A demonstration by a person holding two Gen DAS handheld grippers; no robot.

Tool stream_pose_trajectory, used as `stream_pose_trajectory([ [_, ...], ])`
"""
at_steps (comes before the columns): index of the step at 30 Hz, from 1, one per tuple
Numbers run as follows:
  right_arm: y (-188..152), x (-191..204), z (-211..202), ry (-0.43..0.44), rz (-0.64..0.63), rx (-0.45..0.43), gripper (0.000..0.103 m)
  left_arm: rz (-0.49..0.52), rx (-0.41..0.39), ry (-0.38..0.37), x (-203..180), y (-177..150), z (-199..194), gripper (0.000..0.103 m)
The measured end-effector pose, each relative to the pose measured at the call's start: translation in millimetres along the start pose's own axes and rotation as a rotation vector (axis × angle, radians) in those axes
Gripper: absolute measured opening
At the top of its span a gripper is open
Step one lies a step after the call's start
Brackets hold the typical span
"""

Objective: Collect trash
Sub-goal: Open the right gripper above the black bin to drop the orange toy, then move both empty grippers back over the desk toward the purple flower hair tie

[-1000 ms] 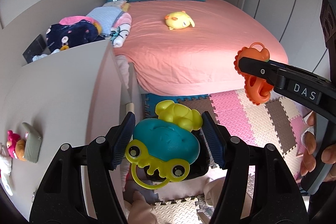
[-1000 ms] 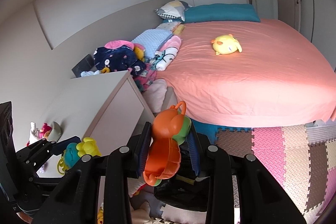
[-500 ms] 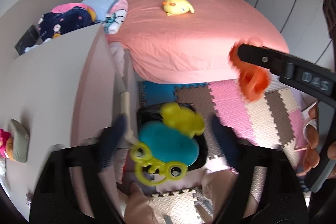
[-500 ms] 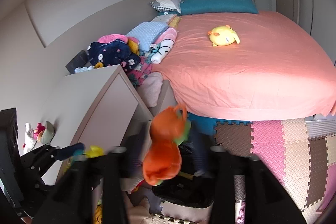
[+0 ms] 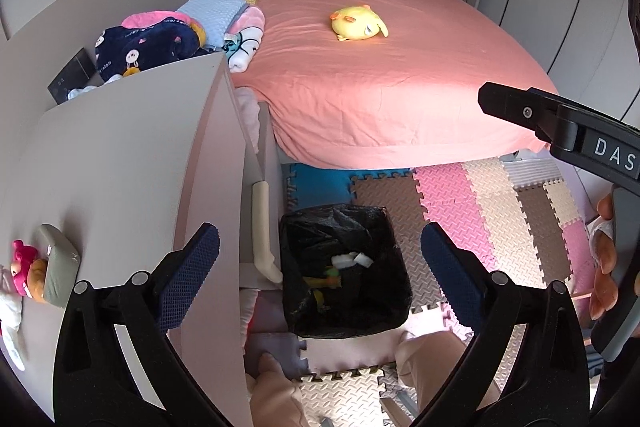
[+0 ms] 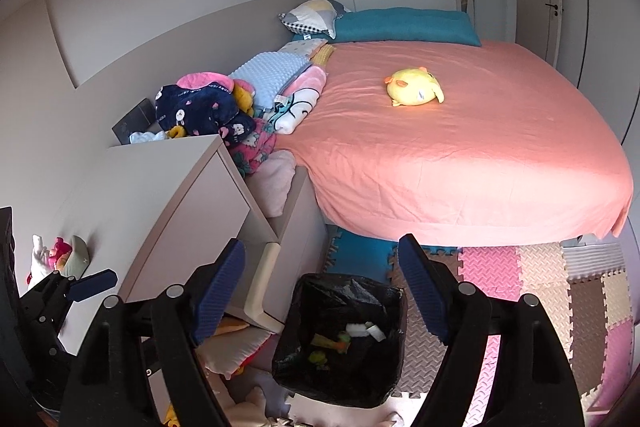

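At the foot of the pink-sheeted bed (image 5: 384, 67), a black-lined trash bin (image 5: 344, 267) stands on the foam puzzle mat (image 5: 472, 211), beside the white cabinet (image 5: 120, 167). Above the bin, the left gripper (image 5: 320, 255) and right gripper (image 6: 322, 287) have just sprung wide and now hold nothing. The teal-and-yellow and orange toys they gripped a second ago are gone; bright scraps lie inside the bin, so this drop looks done.

My left gripper (image 5: 320, 251) has just opened, dropping the teal toy. My right gripper (image 6: 322, 267) released the orange one. Both jaws now stand empty above the black-lined bin (image 5: 392, 227).
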State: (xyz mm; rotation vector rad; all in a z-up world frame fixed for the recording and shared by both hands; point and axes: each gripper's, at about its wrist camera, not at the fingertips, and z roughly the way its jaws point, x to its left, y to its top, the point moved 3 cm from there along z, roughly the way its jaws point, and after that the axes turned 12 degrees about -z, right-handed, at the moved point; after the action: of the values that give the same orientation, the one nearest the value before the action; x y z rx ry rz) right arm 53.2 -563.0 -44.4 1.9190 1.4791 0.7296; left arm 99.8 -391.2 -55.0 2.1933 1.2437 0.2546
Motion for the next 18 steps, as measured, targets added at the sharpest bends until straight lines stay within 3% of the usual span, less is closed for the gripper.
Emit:
stream_pose_trajectory([
  [18,-3,38,-4,0.025,-0.043,0.002,0.079,-0.035,-0.016,0.020,25,-14,-19,0.097],
])
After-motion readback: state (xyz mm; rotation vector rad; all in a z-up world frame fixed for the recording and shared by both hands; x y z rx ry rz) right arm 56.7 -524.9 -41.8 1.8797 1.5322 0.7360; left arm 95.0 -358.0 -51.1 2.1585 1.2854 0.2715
